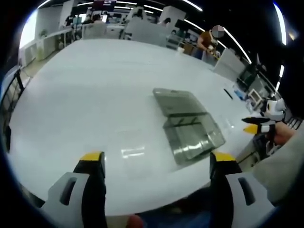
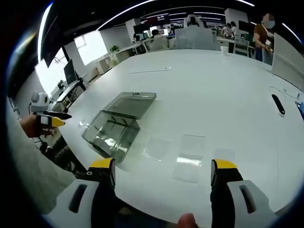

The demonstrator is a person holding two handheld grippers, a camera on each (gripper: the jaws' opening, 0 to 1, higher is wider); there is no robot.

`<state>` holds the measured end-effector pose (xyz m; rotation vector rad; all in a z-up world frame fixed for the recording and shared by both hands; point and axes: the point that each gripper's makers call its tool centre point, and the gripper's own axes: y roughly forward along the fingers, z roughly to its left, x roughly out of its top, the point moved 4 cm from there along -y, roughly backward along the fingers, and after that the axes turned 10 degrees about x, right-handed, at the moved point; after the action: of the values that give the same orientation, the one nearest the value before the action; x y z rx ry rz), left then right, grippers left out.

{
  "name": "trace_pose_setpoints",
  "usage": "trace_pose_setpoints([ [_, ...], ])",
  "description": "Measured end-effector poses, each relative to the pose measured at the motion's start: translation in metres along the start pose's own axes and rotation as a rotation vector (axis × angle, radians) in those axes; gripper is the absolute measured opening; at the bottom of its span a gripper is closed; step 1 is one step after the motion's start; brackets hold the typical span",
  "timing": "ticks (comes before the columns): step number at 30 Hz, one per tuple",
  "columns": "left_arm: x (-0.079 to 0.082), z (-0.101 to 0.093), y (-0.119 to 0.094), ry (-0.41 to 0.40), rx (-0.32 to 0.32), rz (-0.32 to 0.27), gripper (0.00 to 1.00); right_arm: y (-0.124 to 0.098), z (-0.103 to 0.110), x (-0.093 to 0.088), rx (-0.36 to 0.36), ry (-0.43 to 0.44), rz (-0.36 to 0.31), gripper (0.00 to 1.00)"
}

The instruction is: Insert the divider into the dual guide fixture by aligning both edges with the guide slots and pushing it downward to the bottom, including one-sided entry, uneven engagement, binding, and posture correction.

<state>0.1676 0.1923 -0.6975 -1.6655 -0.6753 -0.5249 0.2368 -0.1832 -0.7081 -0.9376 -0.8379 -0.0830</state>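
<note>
In the left gripper view, the left gripper [image 1: 156, 164] held its 2 yellow-tipped jaws wide apart at the bottom of the frame, with nothing between them. Above and right of centre, the clear fixture [image 1: 192, 134] sat on the white counter [image 1: 95, 95], its lid [image 1: 178, 101] lying open and flat toward the upper left. A small clear sheet [image 1: 133, 152] lay on the counter just left of the box. The right gripper [image 1: 260, 124] showed at the right edge; I could not tell its jaw state from there.

In the right gripper view, the right gripper [image 2: 162, 172] also stood wide open and empty at the bottom. The fixture [image 2: 113, 134] lay left of centre. 3 clear dividers [image 2: 192, 156] rested flat on the counter [image 2: 213, 85] between the box and the jaws, right of the box. The left gripper [image 2: 50, 121] appeared at the left edge.
</note>
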Motion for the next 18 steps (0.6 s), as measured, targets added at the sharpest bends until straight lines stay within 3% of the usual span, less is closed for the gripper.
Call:
trace_pose_setpoints([
  [18, 0.002, -0.006, 0.001, 0.000, -0.017, -0.004, 0.85, 0.016, -0.012, -0.002, 0.011, -0.008, 0.038, 0.75],
])
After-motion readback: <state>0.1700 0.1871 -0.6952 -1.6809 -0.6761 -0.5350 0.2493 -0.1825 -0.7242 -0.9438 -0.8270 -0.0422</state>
